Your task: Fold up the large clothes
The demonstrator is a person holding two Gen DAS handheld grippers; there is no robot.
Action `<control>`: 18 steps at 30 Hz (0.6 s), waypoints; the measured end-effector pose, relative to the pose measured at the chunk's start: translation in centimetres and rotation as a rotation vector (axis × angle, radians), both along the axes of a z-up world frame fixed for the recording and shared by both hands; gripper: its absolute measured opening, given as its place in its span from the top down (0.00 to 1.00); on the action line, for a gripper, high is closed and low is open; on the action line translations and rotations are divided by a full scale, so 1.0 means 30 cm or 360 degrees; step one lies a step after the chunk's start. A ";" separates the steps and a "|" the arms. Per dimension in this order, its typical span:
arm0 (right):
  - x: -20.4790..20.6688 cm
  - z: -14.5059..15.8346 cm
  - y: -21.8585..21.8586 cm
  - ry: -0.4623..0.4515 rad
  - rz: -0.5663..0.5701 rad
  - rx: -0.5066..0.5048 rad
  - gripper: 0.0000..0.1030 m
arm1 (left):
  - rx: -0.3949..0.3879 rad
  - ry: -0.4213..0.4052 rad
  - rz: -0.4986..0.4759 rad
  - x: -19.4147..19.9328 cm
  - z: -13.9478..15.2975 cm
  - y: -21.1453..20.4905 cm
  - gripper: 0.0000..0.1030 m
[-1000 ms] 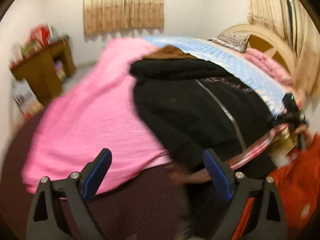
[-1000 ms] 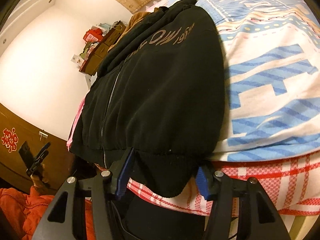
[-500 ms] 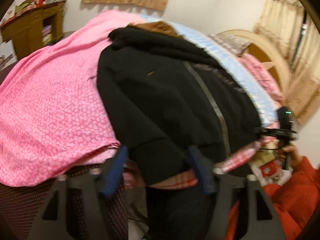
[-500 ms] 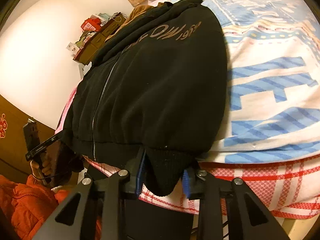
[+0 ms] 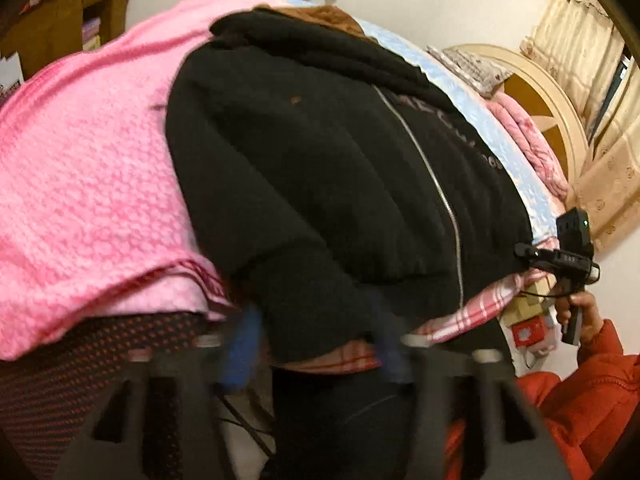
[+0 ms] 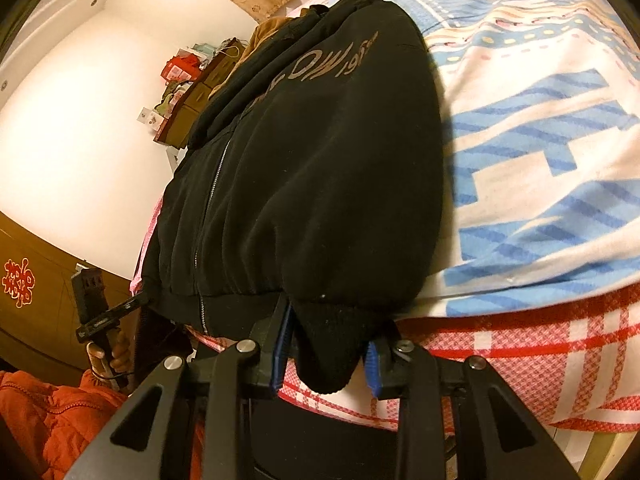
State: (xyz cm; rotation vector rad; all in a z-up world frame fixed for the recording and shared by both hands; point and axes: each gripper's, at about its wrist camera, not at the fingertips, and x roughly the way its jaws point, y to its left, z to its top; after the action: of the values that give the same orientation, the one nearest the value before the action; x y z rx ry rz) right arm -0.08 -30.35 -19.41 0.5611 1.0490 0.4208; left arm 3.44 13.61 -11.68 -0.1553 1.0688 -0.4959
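A black zip-up hoodie (image 5: 340, 168) lies face up on the bed, its hem hanging over the near edge; it also shows in the right wrist view (image 6: 312, 168). My left gripper (image 5: 316, 340) is blurred, its blue pads on either side of the hoodie's left sleeve cuff (image 5: 316, 320), with the jaws partly closed around it. My right gripper (image 6: 326, 350) has its pads against both sides of the right sleeve cuff (image 6: 332, 344) at the bed edge. Whether either grip is tight I cannot tell.
A pink blanket (image 5: 88, 184) lies left of the hoodie. A blue-patterned sheet (image 6: 540, 140) and red plaid bedding (image 6: 520, 360) lie to its right. A headboard (image 5: 540, 92) is at the far end. A brown cabinet (image 5: 68, 20) stands by the wall.
Both grippers moved in onto the hoodie's cuffs. Their jaws narrowed from wide open to around the cuffs. The left view swung right toward the hoodie.
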 end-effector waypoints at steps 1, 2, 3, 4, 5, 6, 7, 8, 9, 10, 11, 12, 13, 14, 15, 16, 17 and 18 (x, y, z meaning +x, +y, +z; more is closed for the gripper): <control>0.002 0.003 0.002 0.0009 0.0008 -0.0016 0.73 | -0.0046 0.0044 -0.0006 0.000 -0.004 0.002 0.90; 0.005 0.005 0.005 0.0022 0.0018 -0.0005 0.79 | -0.0103 0.0108 0.0011 0.007 -0.019 0.010 0.91; 0.008 0.005 0.005 0.0038 0.0022 0.0022 0.83 | -0.0116 0.0138 0.0042 0.015 -0.025 0.017 0.92; 0.009 0.012 0.007 0.0044 0.0026 0.0054 0.84 | -0.0120 0.0135 0.0048 0.012 -0.023 0.018 0.94; 0.008 0.028 0.009 0.0032 0.0036 0.0109 0.86 | -0.0135 0.0118 0.0053 0.008 -0.008 0.019 0.94; 0.007 0.046 0.007 0.0011 0.0043 0.0168 0.86 | -0.0170 0.0104 0.0054 0.009 0.008 0.019 0.94; 0.007 0.081 0.001 -0.0036 0.0052 0.0249 0.87 | -0.0236 0.0090 0.0055 0.009 0.029 0.024 0.94; 0.010 0.115 -0.001 -0.0083 0.0063 0.0308 0.87 | -0.0296 0.0079 0.0057 0.016 0.057 0.033 0.95; 0.024 0.162 0.002 -0.0135 0.0080 0.0352 0.87 | -0.0349 0.0056 0.0059 0.031 0.091 0.039 0.95; 0.039 0.192 0.006 -0.0165 0.0091 0.0368 0.87 | -0.0390 0.0020 0.0059 0.050 0.128 0.042 0.95; 0.058 0.224 0.013 -0.0197 0.0107 0.0383 0.87 | -0.0419 -0.0020 0.0054 0.069 0.165 0.045 0.95; 0.086 0.261 0.022 -0.0233 0.0120 0.0385 0.87 | -0.0440 -0.0069 0.0053 0.100 0.215 0.046 0.95; 0.116 0.295 0.029 -0.0265 0.0127 0.0385 0.87 | -0.0448 -0.0109 0.0051 0.127 0.254 0.045 0.95; 0.150 0.332 0.033 -0.0301 0.0131 0.0388 0.87 | -0.0456 -0.0138 0.0049 0.150 0.282 0.056 0.95; 0.178 0.363 0.037 -0.0336 0.0134 0.0391 0.87 | -0.0467 -0.0179 0.0047 0.184 0.320 0.055 0.95; 0.216 0.406 0.040 -0.0383 0.0135 0.0389 0.87 | -0.0476 -0.0217 0.0051 0.221 0.356 0.056 0.95; 0.251 0.442 0.040 -0.0416 0.0131 0.0384 0.88 | -0.0481 -0.0245 0.0060 0.256 0.382 0.055 0.95; 0.293 0.481 0.039 -0.0451 0.0122 0.0382 0.88 | -0.0483 -0.0265 0.0069 0.304 0.412 0.052 0.95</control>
State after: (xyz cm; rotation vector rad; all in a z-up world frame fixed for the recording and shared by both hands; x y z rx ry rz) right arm 8.71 -29.18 -4.97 0.6542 0.7535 0.6796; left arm 12.56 15.16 0.69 -0.3970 0.8222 -0.6195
